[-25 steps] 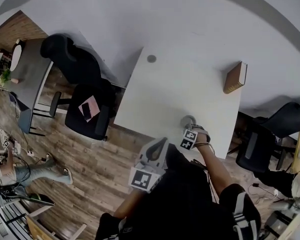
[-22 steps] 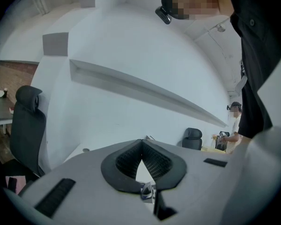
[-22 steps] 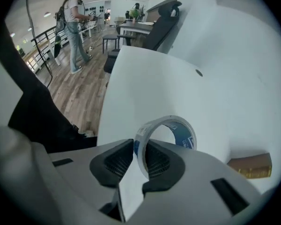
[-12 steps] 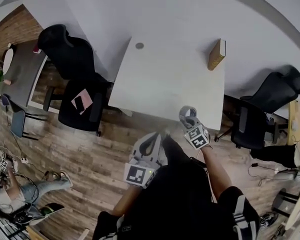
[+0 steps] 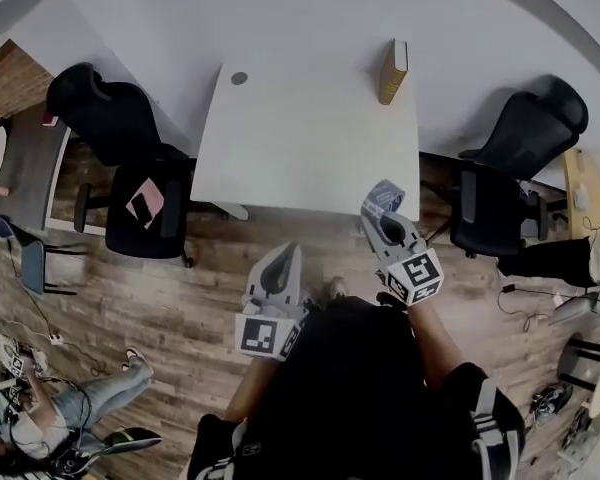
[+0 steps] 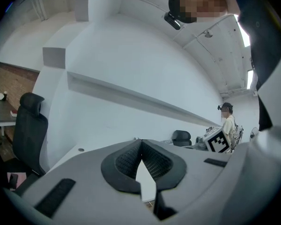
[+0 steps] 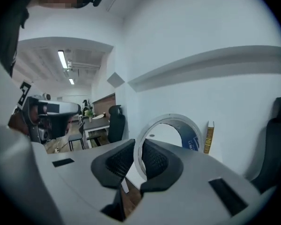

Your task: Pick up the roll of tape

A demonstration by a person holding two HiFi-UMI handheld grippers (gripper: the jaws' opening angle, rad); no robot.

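Scanning left to right: black chair (image 5: 130, 158) with a pink item (image 5: 140, 204) on its seat sits just beside the white table (image 5: 280, 158), untouched. Left gripper (image 5: 283, 256) hangs over the floor short of the table's near edge. Its own view (image 6: 140, 146) shows the jaws pressed together at the tips with nothing between them. It was closed and empty a second ago too and has only drifted sideways.

Right gripper (image 5: 380, 211) is the change. A second ago it sat low at the table's near edge with the roll of tape (image 5: 384, 196) on the tabletop. Now the roll is off the surface, up in the air just past the near right corner. Right gripper view (image 7: 139, 159) shows the jaws narrow and closing, the ring wall of the roll of tape (image 7: 171, 125) pinched between the pads. The roll stands on edge with its hole facing the camera.

Pick-up looks essentially done, roll lifted clear; only a steady hold is left, I'd judge. Grip depth is hard to read, probably just the lower rim.

Book (image 5: 393, 70) stands upright at the table's far right edge, same as before. Table looks farther off than earlier, so the person seems to have backed away.
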